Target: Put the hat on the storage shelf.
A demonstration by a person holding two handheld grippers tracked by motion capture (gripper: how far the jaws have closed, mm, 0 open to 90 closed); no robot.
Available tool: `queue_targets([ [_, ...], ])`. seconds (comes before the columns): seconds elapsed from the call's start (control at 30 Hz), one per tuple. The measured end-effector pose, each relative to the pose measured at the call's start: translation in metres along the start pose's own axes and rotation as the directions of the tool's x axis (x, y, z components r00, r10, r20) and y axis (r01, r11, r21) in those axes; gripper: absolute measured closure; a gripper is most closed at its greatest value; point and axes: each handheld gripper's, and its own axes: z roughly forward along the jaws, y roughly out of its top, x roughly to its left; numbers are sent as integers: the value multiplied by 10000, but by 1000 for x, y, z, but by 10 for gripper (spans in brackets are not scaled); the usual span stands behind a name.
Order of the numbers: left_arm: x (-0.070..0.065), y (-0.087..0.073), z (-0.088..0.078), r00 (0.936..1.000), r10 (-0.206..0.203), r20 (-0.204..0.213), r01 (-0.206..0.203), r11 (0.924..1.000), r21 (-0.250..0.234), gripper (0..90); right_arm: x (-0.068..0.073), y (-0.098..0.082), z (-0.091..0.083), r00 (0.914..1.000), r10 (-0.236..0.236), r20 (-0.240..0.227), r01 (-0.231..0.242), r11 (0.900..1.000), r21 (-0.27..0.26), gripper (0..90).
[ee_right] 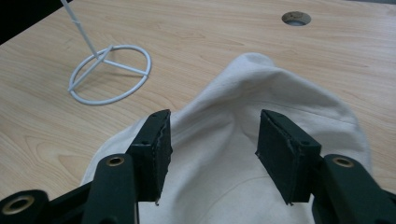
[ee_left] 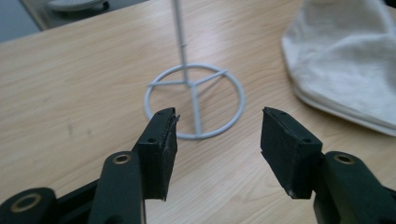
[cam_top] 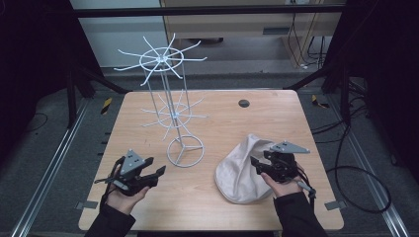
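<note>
A wooden table carries a white wire rack and a cream cloth hat. The rack stands upright left of the table's middle, on a ring base with three spokes, its thin pole bearing two tiers of radiating hooks, the upper tier wider than the lower. The hat lies on the right half of the table, near the front edge and well apart from the base. A small round hole sits in the tabletop toward the far edge. The left gripper, held in the person's left hand, hovers over bare wood at front left and points toward the rack; in the left gripper view its jaws stand wide apart with nothing between them, the base showing just beyond the pads and the hat off to the upper right. The right gripper, held in the right hand, sits over the hat's right side. In the right gripper view its jaws are likewise spread wide and grip nothing; the pads hang above the hat's crown, and whether they touch the cloth cannot be told. The base and the hole show farther off there.
</note>
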Motion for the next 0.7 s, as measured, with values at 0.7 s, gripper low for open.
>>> queue_targets([
  [0.7,68,-54,14,9681,-1762,-1783,1842,9824,292,405,22,15,64,9822,367,1844,-559,9934,1000,423],
])
